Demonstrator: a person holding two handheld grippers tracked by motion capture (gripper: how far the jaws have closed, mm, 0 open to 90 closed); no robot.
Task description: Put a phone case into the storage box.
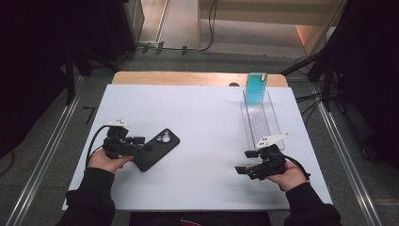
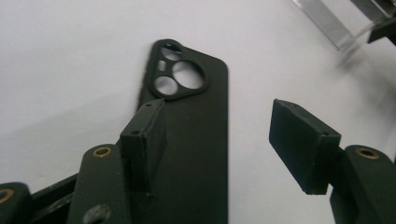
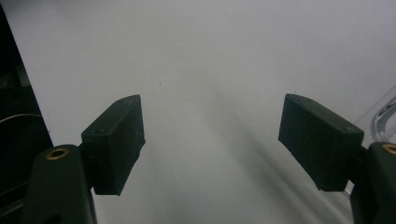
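A black phone case (image 1: pixel 157 148) (image 2: pixel 196 140) lies flat on the white table (image 1: pixel 202 117), camera cut-outs facing up. My left gripper (image 1: pixel 146 143) (image 2: pixel 217 116) hovers at the case's near end with its jaws apart; the left pad sits over the case's edge and neither pad presses on it. At the front right, my right gripper (image 1: pixel 241 162) (image 3: pixel 210 126) is open over bare table with nothing between its jaws. A teal phone (image 1: pixel 256 87) stands upright at the far end of a clear tray (image 1: pixel 261 122).
The clear tray (image 2: pixel 327 23) runs along the table's right side, just beyond my right hand. A wooden edge shows past the white sheet at the back. Dark stands and cables surround the table on the floor.
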